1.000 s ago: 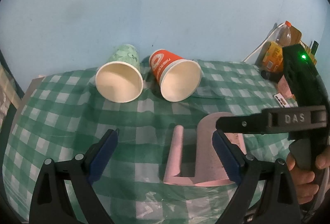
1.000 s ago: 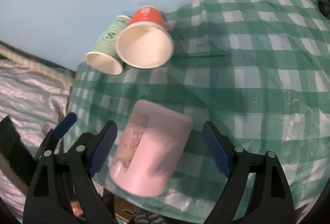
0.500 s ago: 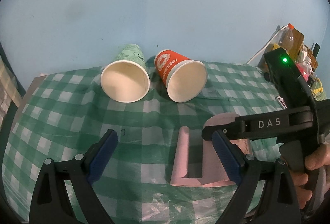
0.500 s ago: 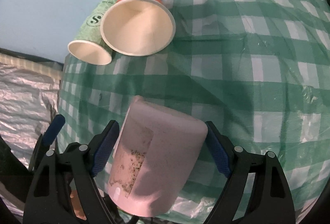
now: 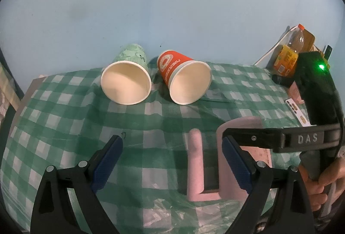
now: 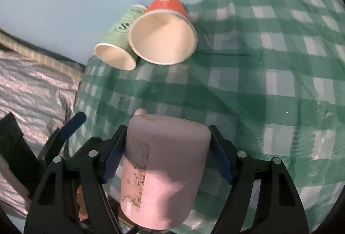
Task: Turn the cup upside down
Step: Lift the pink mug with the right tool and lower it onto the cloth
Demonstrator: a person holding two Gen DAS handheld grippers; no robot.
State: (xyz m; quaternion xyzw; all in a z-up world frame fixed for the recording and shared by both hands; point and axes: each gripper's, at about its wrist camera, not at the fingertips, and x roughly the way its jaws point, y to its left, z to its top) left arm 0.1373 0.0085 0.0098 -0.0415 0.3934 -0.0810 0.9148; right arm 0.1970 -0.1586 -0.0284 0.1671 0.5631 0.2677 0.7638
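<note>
A pink mug [image 6: 163,167] with a handle [image 5: 195,167] lies on its side near the front of the green checked tablecloth [image 5: 64,117]. My right gripper [image 6: 167,156] is shut on the pink mug, its blue pads against both sides of the body. In the left wrist view the right gripper's black frame [image 5: 280,140] crosses over the mug [image 5: 241,124]. My left gripper [image 5: 172,160] is open and empty, just left of the mug, with the handle between its fingers.
A green paper cup [image 5: 127,81] and a red paper cup [image 5: 185,81] lie on their sides at the back near the blue wall, mouths toward me. A bottle [image 5: 298,40] and boxes stand at the back right. Silver sheeting [image 6: 32,87] lies beyond the table's left edge.
My right gripper has closed its pads onto the pink mug, which was loose between open fingers one second ago. The left gripper has barely moved.
</note>
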